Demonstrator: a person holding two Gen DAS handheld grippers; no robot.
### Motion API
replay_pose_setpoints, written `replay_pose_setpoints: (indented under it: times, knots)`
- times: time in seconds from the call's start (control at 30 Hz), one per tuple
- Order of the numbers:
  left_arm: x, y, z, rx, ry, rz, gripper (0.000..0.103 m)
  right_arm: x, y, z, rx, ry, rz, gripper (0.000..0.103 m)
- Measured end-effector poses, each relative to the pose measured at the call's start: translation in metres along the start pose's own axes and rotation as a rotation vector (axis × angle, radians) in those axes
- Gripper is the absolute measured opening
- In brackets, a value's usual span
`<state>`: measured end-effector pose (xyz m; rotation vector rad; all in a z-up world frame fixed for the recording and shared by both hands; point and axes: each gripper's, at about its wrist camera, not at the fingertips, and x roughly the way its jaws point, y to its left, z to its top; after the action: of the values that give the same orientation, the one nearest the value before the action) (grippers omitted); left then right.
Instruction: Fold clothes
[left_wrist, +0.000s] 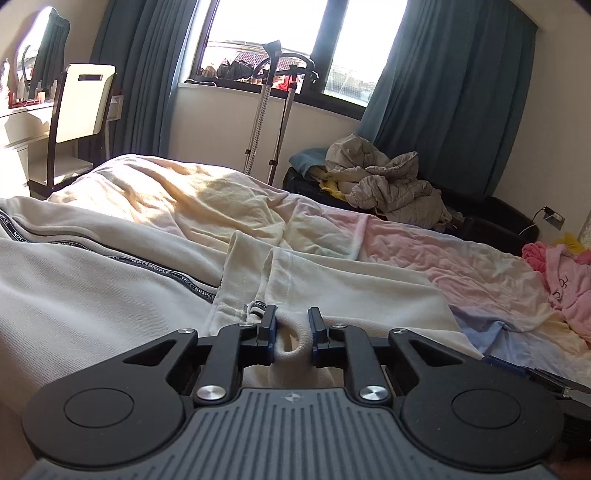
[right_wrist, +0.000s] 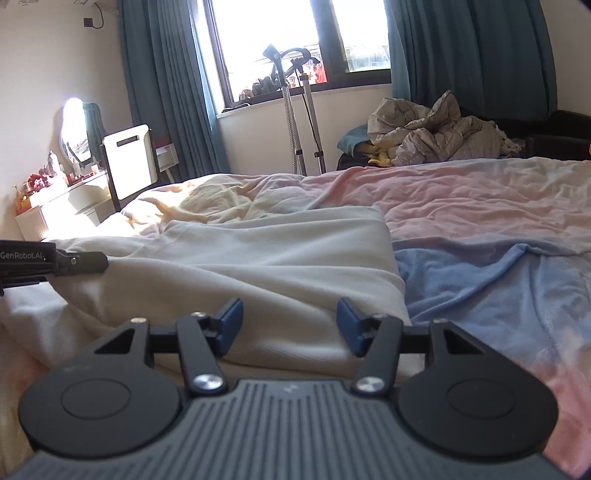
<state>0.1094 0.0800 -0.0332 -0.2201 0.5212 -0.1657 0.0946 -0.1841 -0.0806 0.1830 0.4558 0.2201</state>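
Note:
A cream zip-up jacket (left_wrist: 110, 288) lies spread on the bed, its black lettered zip tape (left_wrist: 147, 264) running across it. My left gripper (left_wrist: 293, 321) is shut on a bunched fold of the jacket's edge beside the zip pull, and the cloth fills the gap between the pads. In the right wrist view the same cream jacket (right_wrist: 277, 251) lies flat. My right gripper (right_wrist: 290, 314) hovers open just over its near edge, its blue pads wide apart and pressing on nothing. The left gripper's tip (right_wrist: 92, 260) shows at the far left there.
The pastel pink, blue and yellow bedspread (left_wrist: 424, 254) covers the bed. A pink garment (left_wrist: 569, 284) lies at the right edge. Beyond the bed are a grey quilted heap (left_wrist: 388, 184) on a black sofa, a steamer stand (left_wrist: 266, 110), and a chair (left_wrist: 81, 103) by a dressing table.

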Motion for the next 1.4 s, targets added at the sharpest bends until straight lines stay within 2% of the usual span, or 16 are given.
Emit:
replay_pose_setpoints:
  times: [0.07, 0.17, 0.2, 0.33, 0.47, 0.57, 0.67, 0.73, 0.83, 0.9, 1.03, 1.07, 1.13, 1.23, 1.33, 1.4]
  knots:
    - [0.003, 0.003, -0.004, -0.010, 0.038, 0.008, 0.019, -0.006, -0.003, 0.005, 0.028, -0.033, 0.015, 0.058]
    - [0.025, 0.012, -0.017, -0.031, 0.140, 0.046, 0.019, -0.008, -0.012, 0.011, 0.098, -0.055, 0.014, 0.060]
    - [0.027, 0.013, -0.018, -0.035, 0.140, 0.044, 0.020, -0.007, -0.017, 0.011, 0.121, -0.050, 0.004, 0.060]
    - [0.025, 0.012, -0.017, -0.043, 0.122, 0.040, 0.021, -0.003, -0.033, 0.011, 0.197, -0.054, -0.027, 0.061]
    - [0.023, 0.009, -0.019, -0.020, 0.112, 0.052, 0.026, 0.002, -0.048, 0.013, 0.266, -0.061, -0.016, 0.064]
    - [0.013, 0.006, -0.017, -0.009, 0.066, 0.050, 0.033, 0.013, -0.055, 0.004, 0.320, -0.007, 0.001, 0.066]
    - [-0.001, 0.000, -0.013, 0.018, -0.015, 0.050, 0.048, 0.018, -0.057, -0.001, 0.315, 0.011, 0.001, 0.068]
    - [-0.005, -0.003, -0.010, 0.038, -0.054, 0.048, 0.050, 0.018, -0.063, -0.001, 0.355, 0.007, 0.007, 0.070]
    - [0.007, -0.004, -0.006, 0.081, -0.058, 0.107, 0.050, 0.022, -0.077, -0.007, 0.451, 0.036, -0.004, 0.071]
    - [0.021, -0.001, -0.010, 0.107, -0.009, 0.154, 0.050, 0.026, -0.089, -0.012, 0.529, 0.068, -0.011, 0.071]
    - [0.038, 0.008, -0.017, 0.122, 0.047, 0.192, 0.050, 0.030, -0.102, -0.020, 0.623, 0.085, 0.067, 0.072]
    - [0.040, 0.010, -0.019, 0.120, 0.054, 0.194, 0.050, 0.031, -0.104, -0.019, 0.670, 0.075, 0.135, 0.072]
    - [0.045, 0.015, -0.022, 0.118, 0.069, 0.198, 0.050, 0.027, -0.105, -0.013, 0.728, 0.046, 0.205, 0.074]
    - [0.046, 0.019, -0.023, 0.087, 0.072, 0.197, 0.050, 0.016, -0.101, 0.001, 0.722, -0.039, 0.317, 0.074]
    - [0.047, 0.018, -0.024, 0.094, 0.073, 0.193, 0.050, 0.017, -0.101, 0.003, 0.742, -0.039, 0.326, 0.079]
    - [0.048, 0.018, -0.024, 0.092, 0.074, 0.193, 0.050, 0.027, -0.103, -0.004, 0.744, 0.034, 0.261, 0.080]
